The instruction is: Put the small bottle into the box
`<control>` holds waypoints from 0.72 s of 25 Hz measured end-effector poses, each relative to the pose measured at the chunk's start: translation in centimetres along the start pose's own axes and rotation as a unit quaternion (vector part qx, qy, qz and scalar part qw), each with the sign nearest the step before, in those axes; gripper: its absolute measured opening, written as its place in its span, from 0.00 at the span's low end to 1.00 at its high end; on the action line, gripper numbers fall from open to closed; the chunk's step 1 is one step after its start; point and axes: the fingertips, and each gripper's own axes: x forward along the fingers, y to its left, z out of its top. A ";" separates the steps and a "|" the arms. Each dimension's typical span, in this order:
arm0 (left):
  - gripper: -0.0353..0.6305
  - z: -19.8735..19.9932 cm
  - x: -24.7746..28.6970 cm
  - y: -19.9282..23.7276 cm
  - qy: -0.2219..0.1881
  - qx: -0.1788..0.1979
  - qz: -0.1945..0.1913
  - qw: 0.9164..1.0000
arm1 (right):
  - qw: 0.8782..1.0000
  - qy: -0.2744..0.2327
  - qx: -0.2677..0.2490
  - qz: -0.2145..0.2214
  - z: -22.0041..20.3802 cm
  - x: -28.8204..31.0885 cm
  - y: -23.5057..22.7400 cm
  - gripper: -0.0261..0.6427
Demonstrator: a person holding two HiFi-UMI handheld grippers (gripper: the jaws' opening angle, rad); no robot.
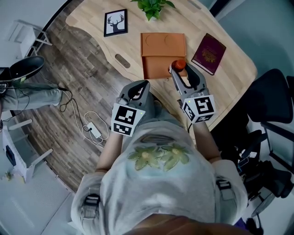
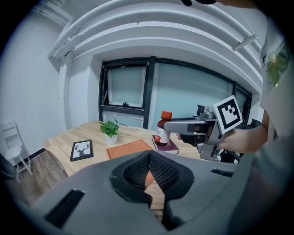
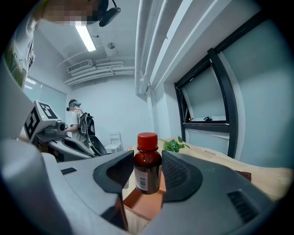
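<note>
**Bottle over the box's near right corner, right gripper carrying**

Right gripper [image 1: 177, 71]: jaws closed on the small bottle [image 3: 147, 170], pads pressed to either side of the brown body. The red cap stands clear above the pads and the base hangs free below them. Long axis upright, no tilt that I can make out.

Box [image 1: 163, 48]: orange, lying flat on the bench [image 1: 232, 73], open side up. From above, the bottle sits at the box's near right corner, at the rim and not over the middle. The right gripper view agrees: an orange floor and a pale side wall show directly under the bottle's base, with air between them. So the box lies below the jaws and a little ahead and to the left.

My read: the coming move is a short carry forward and left to centre the bottle, then straight down. The risk is the base catching the rim if it drops from here.

Left gripper [image 2: 149, 160]: jaws closed together at the tips with nothing between them. It is held back at the bench's near edge, well apart from the box. The right is plainly the nearer arm.

Bystanders: a maroon book [image 1: 209, 53] just right of the box, a framed picture [image 1: 115, 23] and a plant [image 1: 151, 7] farther off. None stands in the path.
</note>
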 end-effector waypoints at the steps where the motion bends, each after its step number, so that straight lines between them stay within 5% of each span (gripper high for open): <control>1: 0.06 -0.2 0.1 0.1 0.005 -0.001 -0.003 1.000 | 1.000 0.003 0.000 -0.001 -0.1 0.2 0.0 0.32; 18: 0.06 0.9 2.0 4.9 0.015 -0.021 -0.013 1.000 | 0.999 0.050 0.006 -0.017 -1.8 3.2 -1.0 0.32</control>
